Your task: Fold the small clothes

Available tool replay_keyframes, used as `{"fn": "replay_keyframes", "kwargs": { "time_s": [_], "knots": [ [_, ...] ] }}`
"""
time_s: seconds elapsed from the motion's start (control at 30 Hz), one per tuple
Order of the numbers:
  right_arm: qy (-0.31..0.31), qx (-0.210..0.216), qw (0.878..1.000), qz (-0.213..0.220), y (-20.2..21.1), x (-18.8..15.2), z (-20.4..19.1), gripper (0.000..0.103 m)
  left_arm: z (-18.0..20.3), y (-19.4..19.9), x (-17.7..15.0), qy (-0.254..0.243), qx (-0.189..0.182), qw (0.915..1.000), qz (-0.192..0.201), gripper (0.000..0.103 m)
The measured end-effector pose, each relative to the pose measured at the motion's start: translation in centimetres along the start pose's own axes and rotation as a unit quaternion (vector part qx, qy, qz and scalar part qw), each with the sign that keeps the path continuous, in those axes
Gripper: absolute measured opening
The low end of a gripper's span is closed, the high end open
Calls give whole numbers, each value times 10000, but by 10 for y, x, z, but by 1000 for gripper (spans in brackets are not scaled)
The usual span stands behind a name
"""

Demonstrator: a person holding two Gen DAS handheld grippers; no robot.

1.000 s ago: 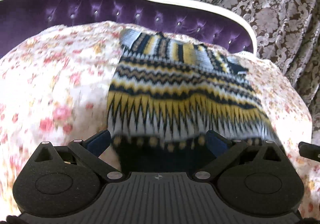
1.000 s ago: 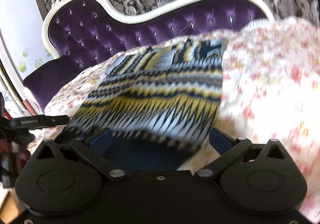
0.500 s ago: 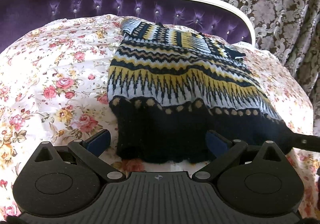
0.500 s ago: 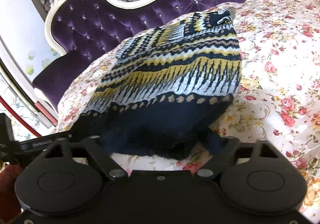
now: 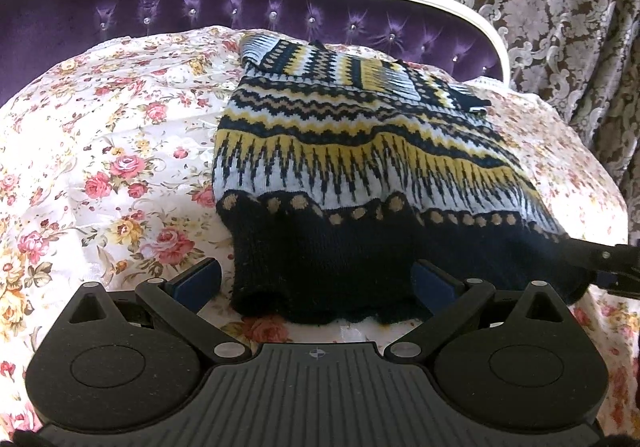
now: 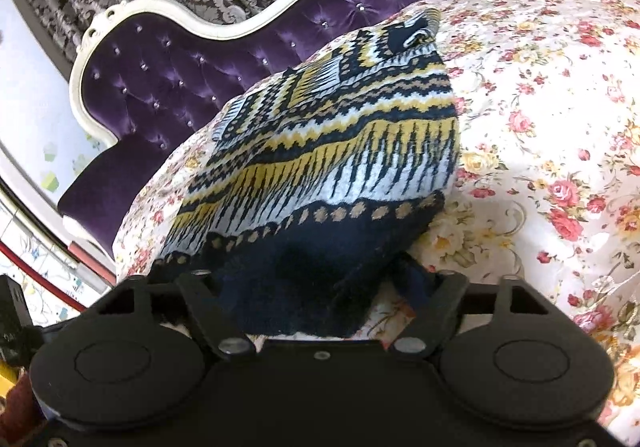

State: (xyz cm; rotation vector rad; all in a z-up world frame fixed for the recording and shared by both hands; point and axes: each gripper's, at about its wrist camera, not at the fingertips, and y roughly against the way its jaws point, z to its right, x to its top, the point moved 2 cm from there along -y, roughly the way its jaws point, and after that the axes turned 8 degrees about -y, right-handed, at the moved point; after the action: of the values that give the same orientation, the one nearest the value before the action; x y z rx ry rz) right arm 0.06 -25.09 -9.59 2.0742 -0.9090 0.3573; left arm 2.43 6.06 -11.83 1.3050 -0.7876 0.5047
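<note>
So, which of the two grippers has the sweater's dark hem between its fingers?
The right gripper: the sweater hem bunches between its fingers as they close. The left gripper stands open, its fingers only bracketing the hem.

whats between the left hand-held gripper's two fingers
In the left wrist view, the dark hem of the knitted sweater lies between the open left hand-held gripper fingers, on the floral bedspread.

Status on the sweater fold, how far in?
Done: the navy, yellow and white patterned knit sweater lies on the floral bedspread, its sleeves seemingly tucked across the top.

In hand: both grippers sit at the navy hem; the right gripper has just been closing around it, while the left gripper stands open with hem between its fingers.

Left: bring the hem up towards the collar.
</note>
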Motion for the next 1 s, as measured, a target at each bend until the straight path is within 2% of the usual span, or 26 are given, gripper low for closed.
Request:
{"fn": "replay_keyframes", "kwargs": {
  "time_s": [0.03, 0.13, 0.17, 0.2, 0.4, 0.53, 0.7, 0.8, 0.87, 0.9, 0.97, 1.0],
  "knots": [
    [3, -78, 10000, -8, -1, 1, 1, 57, 0, 0, 0, -8, 4, 10000, -6, 102],
    [62, -212, 9997, -61, -2, 3, 5, 34, 0, -1, 1, -11, 2, 10000, -19, 102],
    [111, -275, 9995, -68, -3, 3, 6, 19, 0, -1, 1, -10, 1, 10000, -27, 102],
    [186, -308, 9993, -73, -3, 3, 7, 16, 0, 0, 2, -20, 1, 10000, -32, 102],
    [682, -268, 9973, -2, 14, 4, 0, 13, -3, 1, 8, -15, 28, 10000, -36, 102],
    [601, -391, 9974, -59, 23, 2, 9, 12, -13, 3, 16, 85, 84, 9999, -27, 102],
    [459, -417, 9980, -137, 22, -3, 20, 12, -24, -6, 20, 262, 2, 9992, -285, 101],
    [465, -383, 9981, -130, 21, -2, 18, 12, -23, -15, 20, 151, -37, 9990, -424, 99],
    [514, -370, 9979, -133, 21, -3, 17, 12, -19, -18, 23, -74, -4, 9988, -488, 80],
    [518, -353, 9979, -141, 21, -3, 17, 13, -17, -20, 24, -168, -25, 9985, -511, 77],
    [469, -303, 9983, -154, 21, -2, 18, 13, -14, -22, 27, -253, -107, 9980, -562, 59],
    [446, -289, 9985, -153, 20, -2, 19, 13, -13, -24, 27, -274, -116, 9979, -579, 57]
  ]
}}
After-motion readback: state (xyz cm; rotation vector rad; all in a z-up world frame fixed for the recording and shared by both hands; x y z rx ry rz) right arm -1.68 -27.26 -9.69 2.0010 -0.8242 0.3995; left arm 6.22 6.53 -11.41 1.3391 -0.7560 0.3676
